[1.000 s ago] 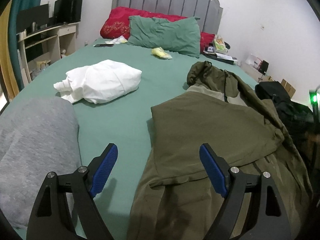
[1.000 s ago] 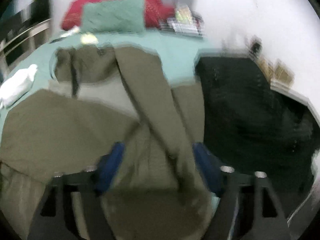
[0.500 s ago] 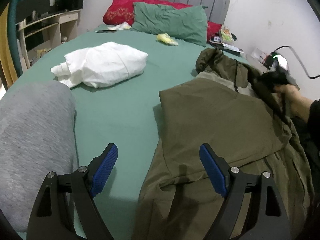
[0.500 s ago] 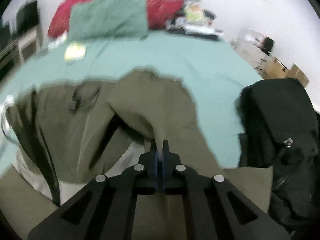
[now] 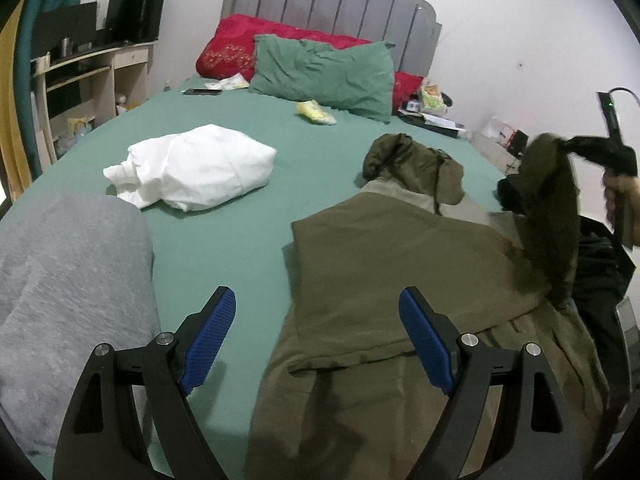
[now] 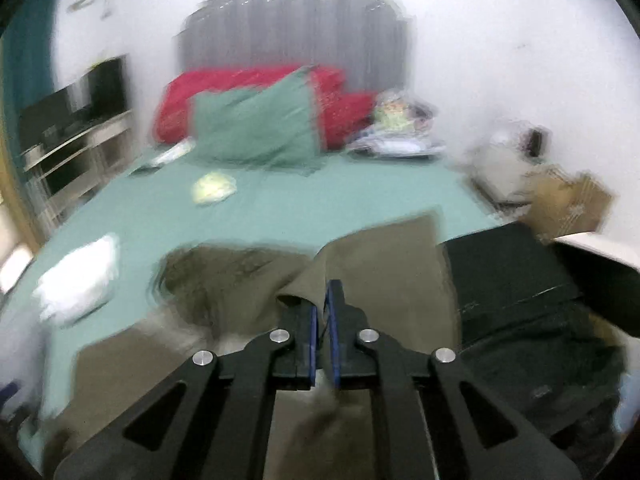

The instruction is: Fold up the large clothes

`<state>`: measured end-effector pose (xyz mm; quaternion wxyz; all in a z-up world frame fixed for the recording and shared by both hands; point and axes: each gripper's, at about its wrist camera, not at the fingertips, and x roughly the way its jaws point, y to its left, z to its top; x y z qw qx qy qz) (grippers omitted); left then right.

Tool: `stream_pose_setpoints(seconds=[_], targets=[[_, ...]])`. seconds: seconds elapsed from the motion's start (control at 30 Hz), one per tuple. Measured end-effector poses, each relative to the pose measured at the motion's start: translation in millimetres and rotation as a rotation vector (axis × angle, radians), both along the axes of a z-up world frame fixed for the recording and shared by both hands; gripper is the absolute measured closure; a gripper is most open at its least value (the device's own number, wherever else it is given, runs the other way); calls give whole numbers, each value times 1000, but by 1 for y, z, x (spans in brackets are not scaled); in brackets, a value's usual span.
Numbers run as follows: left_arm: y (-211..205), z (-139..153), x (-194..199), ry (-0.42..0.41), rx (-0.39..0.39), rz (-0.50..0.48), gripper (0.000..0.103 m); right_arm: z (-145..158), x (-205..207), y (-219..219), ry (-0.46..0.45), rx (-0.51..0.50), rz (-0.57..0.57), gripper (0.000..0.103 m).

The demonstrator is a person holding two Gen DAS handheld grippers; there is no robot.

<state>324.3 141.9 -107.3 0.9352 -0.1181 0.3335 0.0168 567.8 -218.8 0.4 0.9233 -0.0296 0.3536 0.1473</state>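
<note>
Spread over the near right part of the green bed [image 5: 256,208]: the olive jacket [image 5: 392,264], partly folded, hood bunched toward the green pillow [image 5: 324,72]. Hovering over the jacket's near edge, the left gripper [image 5: 316,332], blue pads wide apart, nothing between them. Lifted off the bed at the jacket's right side: a sleeve [image 5: 552,200], pinched in the right gripper [image 6: 325,300] (jaws just eased open a touch, cloth between them all the same). Right wrist view blurred. Left of the jacket, a white bundle [image 5: 196,168]; nearer, a grey garment [image 5: 68,280]. Beyond the jacket's right edge, a black garment [image 6: 512,280].
</note>
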Motion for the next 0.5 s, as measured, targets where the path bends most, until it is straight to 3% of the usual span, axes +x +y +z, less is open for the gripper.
stream_pose_setpoints(seconds=[0.03,0.07,0.13,0.23,0.3,0.43,0.5], targets=[[-3,1,-2,-4,-6,-8,17,-16,-6,21,84,19,86,83],[-4,1,-1,-2,-5,-13,17,-36,-11,46,190,26,180,60],[-6,0,-1,2,-1,-20,17,-80,-35,93,336,-20,318,41],[-7,-3,1,10,2,-23,17,-108,-61,116,405,-25,414,41],[-3,-5,3,16,-1,-16,17,-113,-64,112,387,-29,401,41],[5,-12,11,43,-26,-2,17,-112,-11,89,303,-130,283,41],[7,-16,14,58,-39,-4,17,-112,21,82,300,-83,243,38]])
